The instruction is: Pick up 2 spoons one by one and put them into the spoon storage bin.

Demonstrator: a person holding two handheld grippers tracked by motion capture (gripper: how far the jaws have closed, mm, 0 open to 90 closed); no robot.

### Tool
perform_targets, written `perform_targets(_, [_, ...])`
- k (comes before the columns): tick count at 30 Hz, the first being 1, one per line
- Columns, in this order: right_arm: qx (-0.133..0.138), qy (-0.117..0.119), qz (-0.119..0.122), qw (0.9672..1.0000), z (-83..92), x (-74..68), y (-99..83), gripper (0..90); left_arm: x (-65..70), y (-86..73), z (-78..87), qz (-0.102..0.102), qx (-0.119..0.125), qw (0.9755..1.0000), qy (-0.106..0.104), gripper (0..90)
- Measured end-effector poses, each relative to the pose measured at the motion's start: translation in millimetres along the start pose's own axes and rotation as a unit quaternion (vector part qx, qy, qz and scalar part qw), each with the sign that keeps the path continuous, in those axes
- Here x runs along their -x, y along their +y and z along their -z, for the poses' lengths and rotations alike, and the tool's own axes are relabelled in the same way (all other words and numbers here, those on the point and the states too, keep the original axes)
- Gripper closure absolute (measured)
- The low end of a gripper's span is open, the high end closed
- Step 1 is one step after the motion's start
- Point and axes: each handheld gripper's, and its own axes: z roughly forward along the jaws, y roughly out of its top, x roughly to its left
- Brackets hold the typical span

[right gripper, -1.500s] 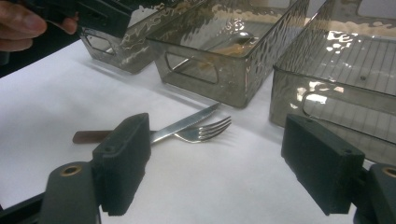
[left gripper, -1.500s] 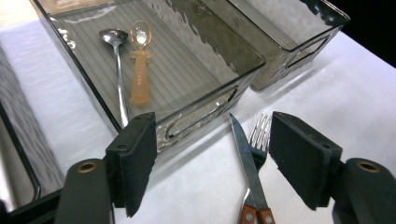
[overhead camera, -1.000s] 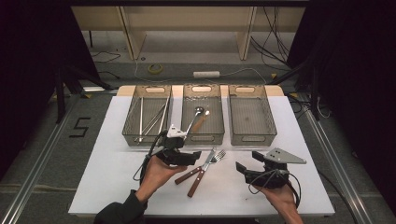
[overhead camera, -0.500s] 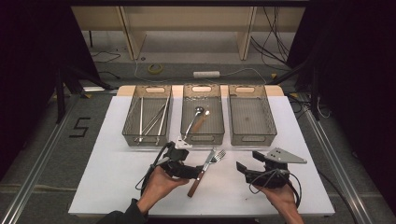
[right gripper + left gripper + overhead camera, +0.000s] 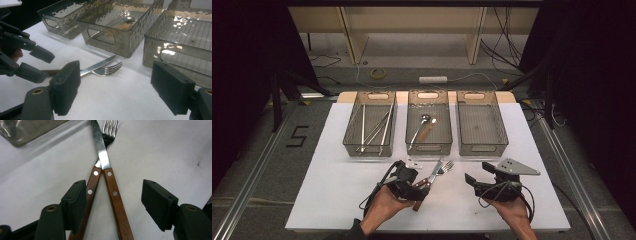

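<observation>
On the white table (image 5: 337, 190), three clear bins (image 5: 478, 127) line the far edge. Your left hand (image 5: 384, 207) reaches forward, its left gripper (image 5: 414, 184) low over the crossed knife (image 5: 110, 182) and fork (image 5: 93, 187); its jaws have just been closing, both wooden handles between them, not yet clamped. Your right hand (image 5: 507, 210) rests on the table, right gripper (image 5: 469, 178) gaping, holding nothing.

A single black numeral "5" (image 5: 299, 136) was marked on the grey floor, just left of the white tabletop (image 5: 337, 185), level with its far half. No other text, label or brand was legible.
</observation>
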Motion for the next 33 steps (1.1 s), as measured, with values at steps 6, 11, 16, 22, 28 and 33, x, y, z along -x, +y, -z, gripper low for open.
perform_targets(6, [-0.001, 0.001, 0.001, 1.0000, -0.5, 0.3, -0.3, 24.9, 2.6, -2.4, -3.8, -0.008, -0.016, 0.9998, -0.003, 42.4])
perform_targets(11, [-0.002, 0.001, -0.002, 1.0000, -0.6, 2.3, -1.3, 24.9, 5.3, -2.8, -8.2, -0.013, -0.026, 0.9996, 0.001, 47.6])
perform_targets(16, [-0.001, 0.000, -0.006, 1.0000, 0.3, 5.2, -2.2, 24.9, 8.2, -3.8, -13.1, -0.016, -0.035, 0.9992, 0.000, 51.2])
perform_targets(22, [-0.002, 0.001, -0.002, 1.0000, 0.0, 4.1, -2.2, 24.9, 10.3, -7.6, -19.6, -0.020, -0.046, 0.9987, 0.009, 53.7])
perform_targets(28, [-0.001, 0.001, -0.002, 1.0000, 0.1, 4.1, -2.2, 24.9, 10.5, -9.6, -23.6, -0.025, -0.055, 0.9981, 0.013, 58.2])
perform_targets(33, [-0.002, 0.001, -0.004, 1.0000, 0.1, 4.6, -2.3, 24.9, 8.7, -11.2, -28.0, -0.024, -0.062, 0.9977, 0.014, 60.4])
